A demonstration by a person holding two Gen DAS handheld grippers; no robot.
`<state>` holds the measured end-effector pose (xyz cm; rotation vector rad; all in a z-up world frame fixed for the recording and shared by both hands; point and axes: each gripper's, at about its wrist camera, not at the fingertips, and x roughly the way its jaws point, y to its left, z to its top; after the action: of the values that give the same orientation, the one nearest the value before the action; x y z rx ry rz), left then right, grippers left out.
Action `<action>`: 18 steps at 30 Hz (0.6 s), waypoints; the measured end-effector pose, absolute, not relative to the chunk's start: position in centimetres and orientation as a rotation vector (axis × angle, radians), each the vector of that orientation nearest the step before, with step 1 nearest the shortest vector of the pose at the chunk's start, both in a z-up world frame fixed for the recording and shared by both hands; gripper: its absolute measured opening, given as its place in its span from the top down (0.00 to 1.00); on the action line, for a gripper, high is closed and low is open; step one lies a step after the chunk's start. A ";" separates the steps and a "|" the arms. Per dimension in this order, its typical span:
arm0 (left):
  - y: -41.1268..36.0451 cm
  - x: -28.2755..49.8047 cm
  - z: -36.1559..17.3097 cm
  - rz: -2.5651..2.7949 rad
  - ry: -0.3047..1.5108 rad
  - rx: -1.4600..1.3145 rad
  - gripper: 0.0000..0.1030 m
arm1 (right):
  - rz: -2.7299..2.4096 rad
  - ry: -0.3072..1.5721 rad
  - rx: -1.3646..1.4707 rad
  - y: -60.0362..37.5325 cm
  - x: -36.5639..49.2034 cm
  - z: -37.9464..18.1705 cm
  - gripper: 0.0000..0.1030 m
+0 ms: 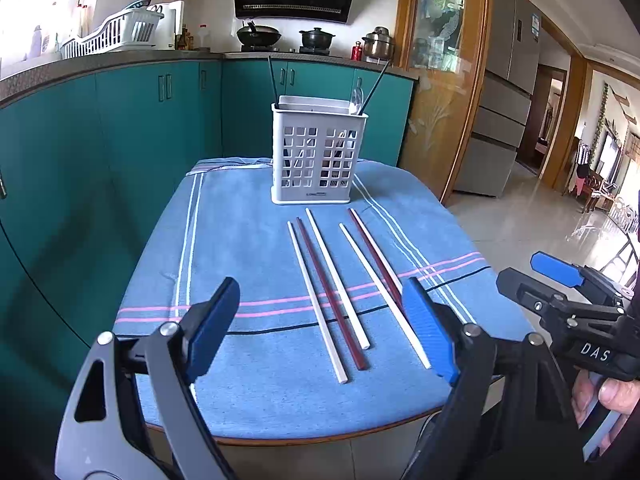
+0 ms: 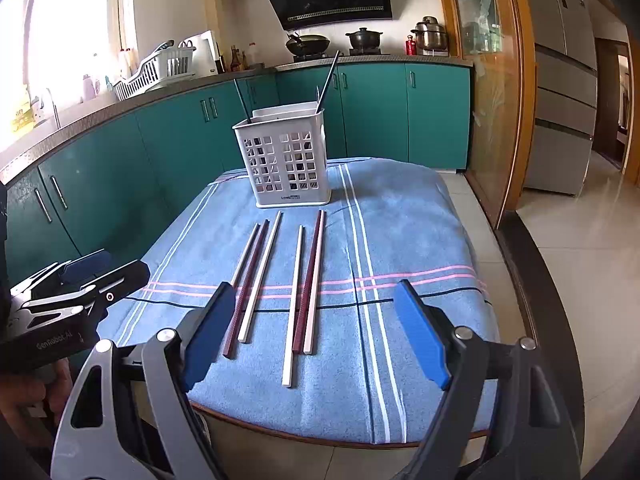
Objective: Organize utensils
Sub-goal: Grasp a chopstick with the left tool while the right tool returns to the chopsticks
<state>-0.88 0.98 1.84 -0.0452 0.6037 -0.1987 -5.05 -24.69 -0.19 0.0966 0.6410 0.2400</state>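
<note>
A white slotted utensil holder (image 1: pixel 318 152) (image 2: pixel 286 160) stands at the far end of a small table under a blue striped cloth (image 1: pixel 248 240) (image 2: pixel 400 220). It holds two dark chopsticks (image 1: pixel 273 76) and a spoon. Several chopsticks lie side by side on the cloth: white ones (image 1: pixel 316 304) (image 2: pixel 293 304) and dark red ones (image 1: pixel 332 296) (image 2: pixel 308 284). My left gripper (image 1: pixel 324 328) is open and empty above their near ends. My right gripper (image 2: pixel 316 334) is open and empty, also above the near ends. Each gripper shows at the edge of the other's view.
Teal kitchen cabinets (image 1: pixel 120 120) run along the left and back, close to the table. The counter carries a dish rack (image 1: pixel 120 34), a wok and pots. A glass door (image 1: pixel 444 60) and a tiled floor (image 1: pixel 540 220) lie to the right.
</note>
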 end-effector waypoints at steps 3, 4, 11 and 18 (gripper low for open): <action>1.0 -0.5 1.7 -0.199 0.613 -0.046 0.22 | 0.244 0.650 0.098 -24.8 -4.9 -0.4 0.26; 1.1 -0.2 1.7 -0.201 0.617 -0.048 0.22 | 0.246 0.651 0.098 -24.8 -4.8 -0.4 0.28; 0.1 5.6 1.6 -0.241 0.688 -0.058 0.31 | 0.253 0.657 0.099 -25.1 -3.6 -0.7 0.33; -1.2 14.2 -1.2 -0.187 0.817 -0.035 0.47 | 0.273 0.666 0.112 -25.7 -2.3 -1.9 0.33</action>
<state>14.18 -1.20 -1.18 -0.0353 0.8174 -0.1866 -2.34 -25.66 -1.93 0.1116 0.6662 0.2728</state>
